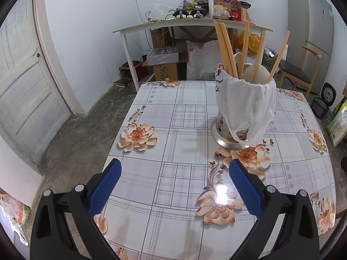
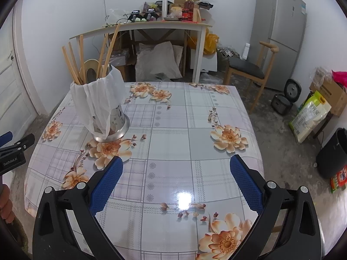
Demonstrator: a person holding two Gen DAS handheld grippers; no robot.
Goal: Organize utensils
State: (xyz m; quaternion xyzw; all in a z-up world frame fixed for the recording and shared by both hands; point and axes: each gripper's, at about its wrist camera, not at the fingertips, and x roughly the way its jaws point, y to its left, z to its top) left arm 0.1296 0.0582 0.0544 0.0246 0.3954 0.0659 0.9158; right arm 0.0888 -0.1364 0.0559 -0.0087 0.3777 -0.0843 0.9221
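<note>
A metal utensil holder (image 1: 243, 108) (image 2: 102, 108), wrapped in a white plastic bag, stands upright on the floral tablecloth (image 1: 180, 151) (image 2: 184, 134). Wooden chopsticks (image 1: 225, 47) (image 2: 76, 60) and pale wooden spoons (image 1: 256, 70) (image 2: 91, 68) stick up out of it. My left gripper (image 1: 174, 166) hovers open over the near left of the table, short of the holder, with nothing between its blue pads. My right gripper (image 2: 176, 162) is open and empty too, with the holder ahead to its left. The left gripper's tip (image 2: 13, 145) shows at the right view's left edge.
Behind the table stand a cluttered white side table (image 1: 195, 23) (image 2: 151, 25), sacks and boxes under it, a wooden chair (image 2: 249, 69), a grey fridge (image 2: 282, 32) and a rice cooker (image 2: 284, 101) on the floor. A door (image 1: 23, 82) is at the left. Bags and a bin (image 2: 334, 151) sit at the right.
</note>
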